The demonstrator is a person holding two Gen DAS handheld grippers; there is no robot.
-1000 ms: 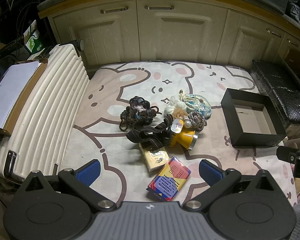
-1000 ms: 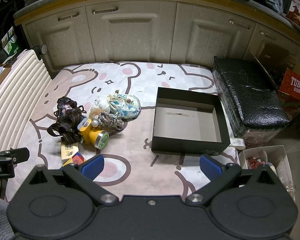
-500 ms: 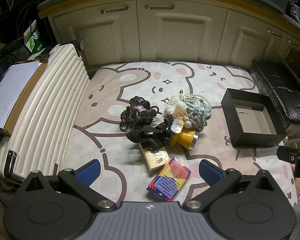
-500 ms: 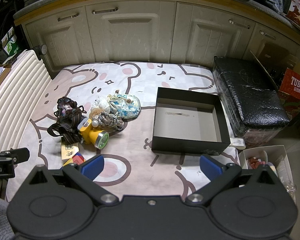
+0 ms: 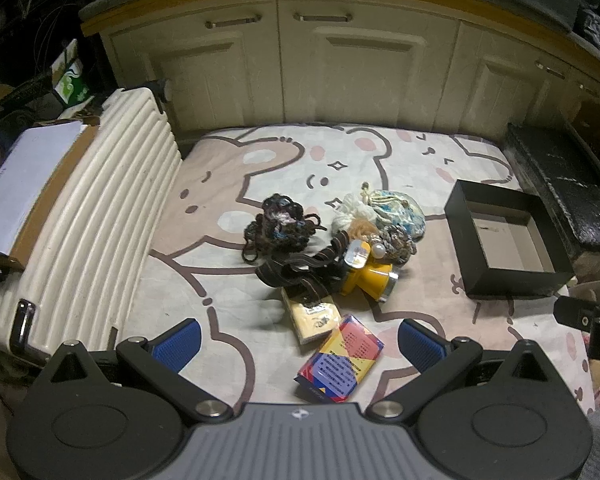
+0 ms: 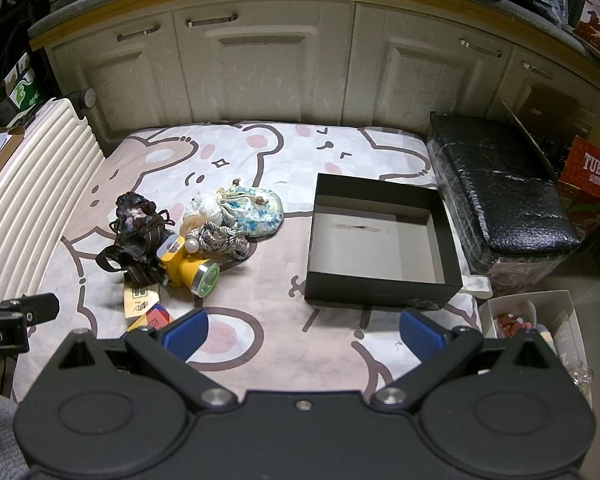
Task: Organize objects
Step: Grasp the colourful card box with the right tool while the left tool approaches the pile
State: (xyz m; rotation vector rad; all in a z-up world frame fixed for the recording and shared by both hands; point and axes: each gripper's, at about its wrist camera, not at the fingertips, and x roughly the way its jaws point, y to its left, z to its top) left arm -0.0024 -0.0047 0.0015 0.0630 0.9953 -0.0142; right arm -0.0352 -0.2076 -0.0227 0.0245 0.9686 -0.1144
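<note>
Your left gripper [image 5: 299,344] above mat [image 5: 228,280], fingers apart, empty. Your right gripper [image 6: 303,330] likewise. Box [image 6: 380,294] right of headlamp [image 6: 190,266] pile.

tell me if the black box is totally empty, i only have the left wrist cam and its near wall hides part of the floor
observer: Yes. The right wrist view shows the whole floor of the black box: nothing in it, just a dark smear.
operator: is the right claw holding anything
observer: No. The right claw is open with nothing between its fingers, over the mat on the near side of the box.
operator: whats that pale thing past the box corner
observer: A white carton holding small odds and ends, on the floor just off the mat's corner.
</note>
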